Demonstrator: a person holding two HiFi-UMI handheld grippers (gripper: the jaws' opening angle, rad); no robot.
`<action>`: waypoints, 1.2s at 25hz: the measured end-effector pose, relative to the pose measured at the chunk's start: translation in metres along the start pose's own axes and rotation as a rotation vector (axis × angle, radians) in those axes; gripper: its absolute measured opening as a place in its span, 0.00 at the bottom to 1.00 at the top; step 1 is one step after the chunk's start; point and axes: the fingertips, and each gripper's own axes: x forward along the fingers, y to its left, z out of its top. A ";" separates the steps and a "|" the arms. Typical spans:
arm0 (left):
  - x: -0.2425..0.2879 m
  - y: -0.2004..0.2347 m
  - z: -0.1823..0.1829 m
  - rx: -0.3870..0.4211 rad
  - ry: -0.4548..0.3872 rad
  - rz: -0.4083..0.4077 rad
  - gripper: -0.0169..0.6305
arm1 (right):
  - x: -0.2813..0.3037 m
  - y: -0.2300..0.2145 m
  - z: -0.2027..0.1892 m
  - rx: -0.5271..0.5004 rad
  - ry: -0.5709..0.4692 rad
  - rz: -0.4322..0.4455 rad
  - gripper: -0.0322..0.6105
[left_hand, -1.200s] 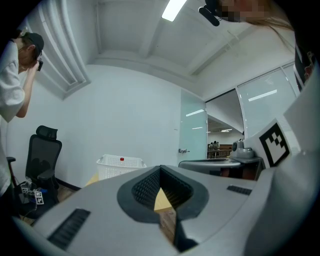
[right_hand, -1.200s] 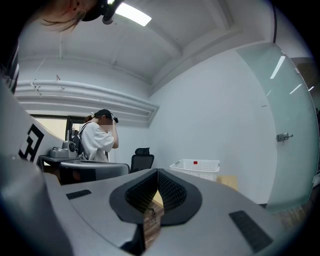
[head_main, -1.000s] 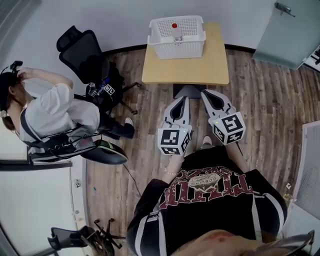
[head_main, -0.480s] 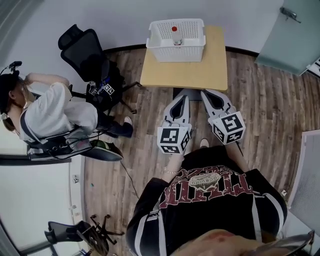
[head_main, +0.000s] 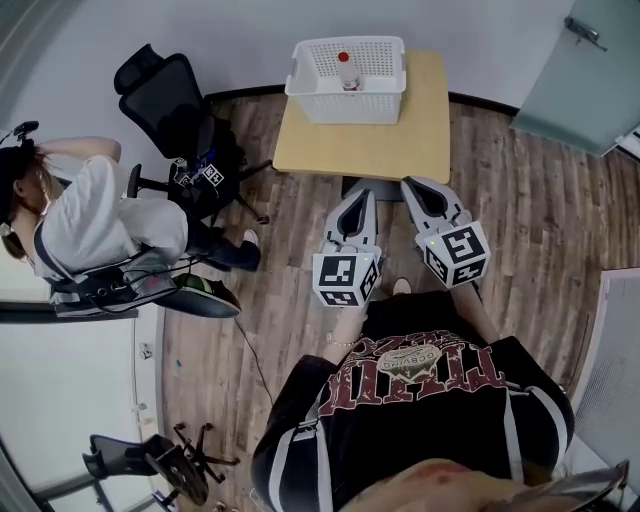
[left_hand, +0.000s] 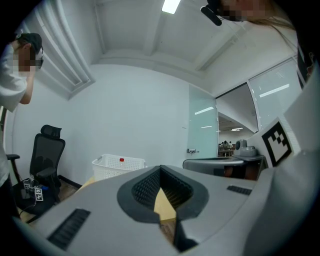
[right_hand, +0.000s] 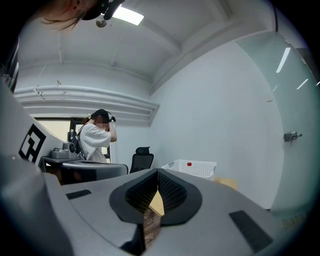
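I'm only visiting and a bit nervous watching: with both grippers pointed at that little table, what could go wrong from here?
The left gripper and right gripper are both shut, so reaching for the bottle in the basket like that might only bump it. The basket sits at the table's far end, so a push could slide it off.

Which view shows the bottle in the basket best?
The head view: it looks down into the basket and shows the bottle from cap to body. Both gripper views show only its red cap by the basket's rim.
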 end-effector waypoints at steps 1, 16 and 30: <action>0.001 0.001 0.000 0.001 0.001 0.001 0.10 | 0.001 0.000 0.001 0.000 -0.002 0.002 0.08; 0.036 0.018 0.008 0.003 0.006 -0.027 0.10 | 0.032 -0.020 0.007 0.003 0.000 -0.014 0.08; 0.090 0.062 0.020 -0.001 0.023 -0.103 0.10 | 0.091 -0.049 0.015 0.007 0.008 -0.096 0.08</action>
